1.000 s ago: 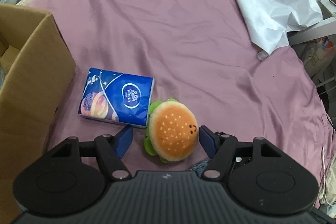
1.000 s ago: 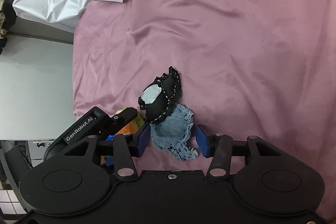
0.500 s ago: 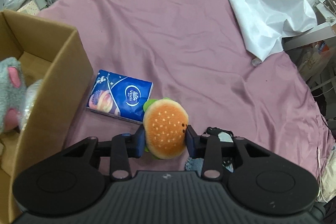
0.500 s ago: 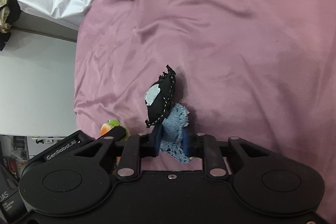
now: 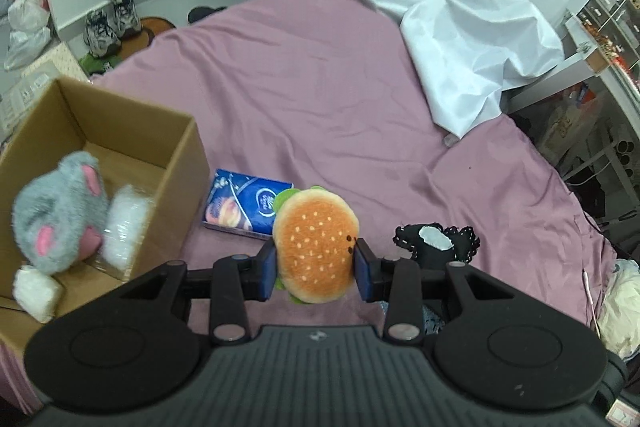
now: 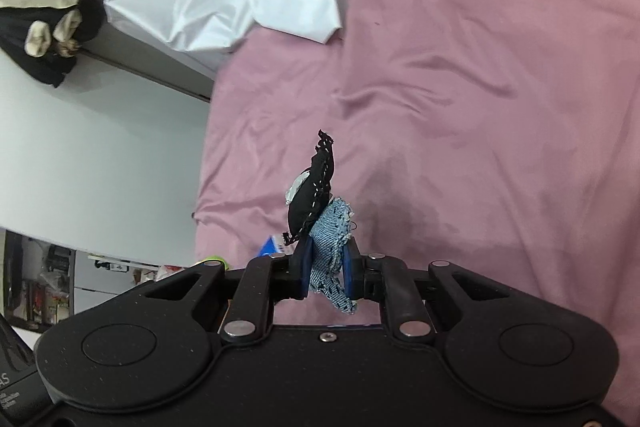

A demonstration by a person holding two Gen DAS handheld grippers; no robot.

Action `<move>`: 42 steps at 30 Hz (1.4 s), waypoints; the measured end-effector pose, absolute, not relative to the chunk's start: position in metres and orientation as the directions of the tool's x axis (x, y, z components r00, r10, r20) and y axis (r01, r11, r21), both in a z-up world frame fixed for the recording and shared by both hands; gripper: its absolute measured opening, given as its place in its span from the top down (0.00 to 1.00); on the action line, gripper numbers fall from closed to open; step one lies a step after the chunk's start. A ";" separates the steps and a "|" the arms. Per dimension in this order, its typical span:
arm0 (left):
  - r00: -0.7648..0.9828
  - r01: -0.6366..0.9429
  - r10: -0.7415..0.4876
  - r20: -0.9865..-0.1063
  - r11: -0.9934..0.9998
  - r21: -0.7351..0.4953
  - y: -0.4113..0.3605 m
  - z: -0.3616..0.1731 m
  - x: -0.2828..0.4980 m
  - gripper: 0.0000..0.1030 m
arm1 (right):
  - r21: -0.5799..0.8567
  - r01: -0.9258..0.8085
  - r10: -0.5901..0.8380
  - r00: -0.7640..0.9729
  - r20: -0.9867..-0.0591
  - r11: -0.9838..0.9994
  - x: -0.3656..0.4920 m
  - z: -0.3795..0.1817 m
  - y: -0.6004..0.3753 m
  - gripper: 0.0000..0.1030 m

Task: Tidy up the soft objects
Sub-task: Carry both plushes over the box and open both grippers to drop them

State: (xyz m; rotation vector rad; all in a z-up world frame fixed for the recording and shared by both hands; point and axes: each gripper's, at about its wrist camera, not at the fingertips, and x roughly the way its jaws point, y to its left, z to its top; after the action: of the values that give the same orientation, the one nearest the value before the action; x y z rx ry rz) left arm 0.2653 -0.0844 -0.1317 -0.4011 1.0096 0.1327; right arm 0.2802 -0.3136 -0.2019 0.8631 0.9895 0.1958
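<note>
cardboard box [image 5: 182, 163] holds a grey plush [image 5: 60, 213] and white bundles [image 5: 124, 223].

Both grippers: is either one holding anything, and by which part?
The left gripper clamps the burger plush across its bun sides. The right gripper pinches the black fabric toy by its denim piece.

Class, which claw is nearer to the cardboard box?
Left. The left claw, holding the burger plush, sits just beside the cardboard box. The right claw grips the black-and-denim toy farther away.
</note>
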 end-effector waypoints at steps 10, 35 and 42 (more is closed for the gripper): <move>0.596 -0.300 -0.031 -0.803 0.918 -0.258 -0.060 -0.089 0.238 0.64 | 0.745 0.079 0.550 0.623 -0.556 0.662 0.270 -0.172 -0.305 0.85; 0.644 -0.384 0.036 -0.764 0.879 -0.283 0.029 -0.058 0.178 0.63 | 0.740 -0.190 0.660 0.626 -0.415 0.645 0.243 -0.128 -0.255 0.85; 0.614 -0.417 0.026 -0.789 0.860 -0.296 0.051 -0.075 0.171 0.63 | 0.714 -0.224 0.672 0.599 -0.436 0.663 0.236 -0.129 -0.234 0.85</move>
State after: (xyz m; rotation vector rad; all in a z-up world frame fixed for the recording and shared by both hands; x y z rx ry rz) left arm 0.1706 0.0511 -0.0746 -0.4864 0.8801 0.2667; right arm 0.2360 -0.2343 -0.1288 0.6588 0.7606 0.5656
